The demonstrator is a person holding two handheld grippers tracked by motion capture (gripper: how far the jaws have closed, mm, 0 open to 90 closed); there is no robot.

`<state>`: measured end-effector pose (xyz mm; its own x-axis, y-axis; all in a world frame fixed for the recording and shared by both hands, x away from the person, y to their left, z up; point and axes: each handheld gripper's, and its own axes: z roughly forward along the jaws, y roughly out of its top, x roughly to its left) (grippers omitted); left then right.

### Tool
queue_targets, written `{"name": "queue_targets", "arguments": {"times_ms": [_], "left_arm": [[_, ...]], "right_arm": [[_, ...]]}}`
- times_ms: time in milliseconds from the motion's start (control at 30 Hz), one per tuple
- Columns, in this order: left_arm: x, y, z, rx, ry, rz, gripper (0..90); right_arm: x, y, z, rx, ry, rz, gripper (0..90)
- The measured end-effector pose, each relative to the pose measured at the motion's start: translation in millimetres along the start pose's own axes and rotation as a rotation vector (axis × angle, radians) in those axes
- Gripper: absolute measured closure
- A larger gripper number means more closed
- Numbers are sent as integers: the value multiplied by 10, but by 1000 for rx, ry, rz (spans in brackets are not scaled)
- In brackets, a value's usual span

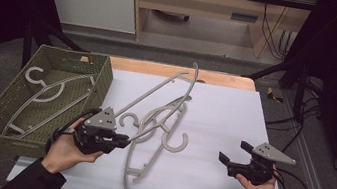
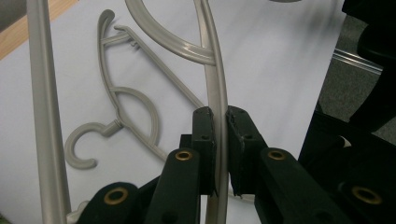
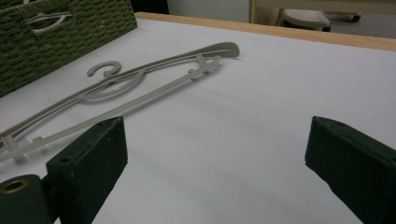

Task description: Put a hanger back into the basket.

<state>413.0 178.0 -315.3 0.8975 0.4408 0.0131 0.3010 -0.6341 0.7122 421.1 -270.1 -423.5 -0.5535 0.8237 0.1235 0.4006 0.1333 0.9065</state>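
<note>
A grey plastic hanger (image 1: 157, 89) rises tilted above the white table top, and my left gripper (image 1: 124, 141) is shut on its curved arm. In the left gripper view the two jaws (image 2: 220, 114) pinch that thin arm (image 2: 215, 70) between them. A second grey hanger (image 1: 149, 160) lies flat on the table beneath it, hook to the right, also seen flat in the left gripper view (image 2: 122, 105). My right gripper (image 1: 234, 152) rests low at the right of the table, open, with nothing between its jaws (image 3: 215, 140). A flat hanger (image 3: 140, 84) lies some way ahead of it.
A green woven basket (image 1: 102, 84) stands at the table's left with one grey hanger (image 1: 47, 96) inside; its wall shows in the right gripper view (image 3: 46, 46). A wooden edge (image 1: 160, 68) runs along the table's far side. Cables trail off to the right.
</note>
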Motion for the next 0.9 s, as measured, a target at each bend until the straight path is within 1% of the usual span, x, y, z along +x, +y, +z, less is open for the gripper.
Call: {"name": "queue_targets", "arguments": {"times_ms": [33, 67, 100, 133, 167, 200, 300, 367, 400, 433, 500, 533, 667, 733, 767, 800, 900], "left_arm": [[0, 0, 0, 0, 0, 0, 821], [37, -7, -54, -4, -9, 8, 821], [37, -7, -54, -4, -9, 8, 821], [70, -13, -108, -5, -7, 13, 821], [70, -13, -108, -5, -7, 13, 821], [109, -26, -166, -12, 3, 10, 821], [184, -66, -256, -23, -2, 7, 821], [233, -101, -304, -22, 2, 13, 820], [233, -101, -304, -22, 2, 13, 820], [269, -126, -332, -21, -3, 11, 820], [338, -179, -390, -18, 2, 7, 820], [338, -179, -390, -18, 2, 7, 820], [423, -248, -475, -26, 5, -8, 820], [457, -271, -521, -25, 17, -16, 820], [497, -294, -573, -23, 26, -18, 820], [497, -294, -573, -23, 26, -18, 820], [565, -341, -643, -24, 29, -22, 820]], "right_arm": [[1, 1, 0, 0, 1, -2, 59], [1, 2, -1, 1, 4, -5, 59], [5, 4, 0, 2, 4, -5, 59], [13, 7, 2, 2, 3, 1, 59], [13, 7, 2, 2, 3, 1, 59], [17, 11, 1, 0, 3, -6, 59], [24, 16, -4, -2, 7, -10, 59], [26, 17, -2, -2, 10, -9, 59], [26, 17, -2, -2, 10, -9, 59], [27, 17, 1, -1, 11, -8, 59], [27, 19, 5, -1, 8, -9, 59], [27, 19, 5, -1, 8, -9, 59], [28, 20, 6, 1, 9, -11, 59], [29, 19, 4, 1, 9, -11, 59], [29, 20, 2, -1, 11, -10, 59], [31, 20, 0, -1, 13, -9, 59], [33, 21, 4, 0, 13, -8, 59]]}}
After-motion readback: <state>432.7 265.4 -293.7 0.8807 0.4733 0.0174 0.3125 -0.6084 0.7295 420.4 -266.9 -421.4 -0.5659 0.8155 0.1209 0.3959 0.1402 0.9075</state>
